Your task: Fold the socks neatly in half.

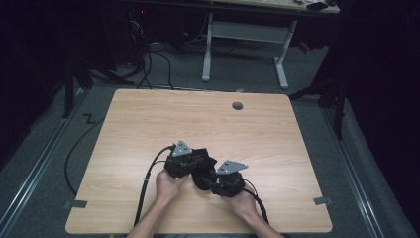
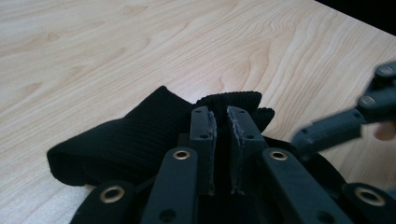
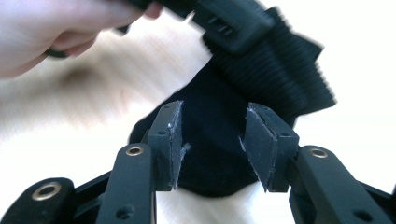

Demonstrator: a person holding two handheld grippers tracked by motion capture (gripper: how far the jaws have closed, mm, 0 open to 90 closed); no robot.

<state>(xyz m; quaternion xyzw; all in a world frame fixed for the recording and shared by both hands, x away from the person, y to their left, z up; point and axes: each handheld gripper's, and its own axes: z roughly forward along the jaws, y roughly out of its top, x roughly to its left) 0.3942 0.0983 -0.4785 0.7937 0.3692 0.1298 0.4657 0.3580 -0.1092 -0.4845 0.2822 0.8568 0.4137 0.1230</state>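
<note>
On the near half of the wooden table (image 1: 148, 119), slightly left of centre, the left hand (image 1: 167, 184) holds the left gripper (image 1: 184, 161), its grey three-cornered plate up and its cable (image 1: 146, 178) trailing back toward the near edge. Along this gripper's own view, the left gripper (image 2: 220, 154) has its jaws drawn narrow, a thin gap between the pads, with ribbed black fabric of a dark sock (image 2: 135, 135) pinched between them; the ribbed cuff pokes out just beyond the jaw tips, and the rest of the sock lies bunched on the wood to the left of the jaws.

Between the two grippers in the high view, the sock (image 1: 204, 166) sits as a crumpled black mass touching both.

To the right and a little nearer, the right hand (image 1: 242, 201) holds the right gripper (image 1: 225, 181). Its own view shows the right gripper (image 3: 212, 149) with jaws spread wide, the sock (image 3: 219, 140) lying in the gap between the pads without being squeezed. Beyond, the sock's ribbed cuff rises to the other gripper, blurred, with the left hand (image 3: 51, 32) at the upper left.
</note>
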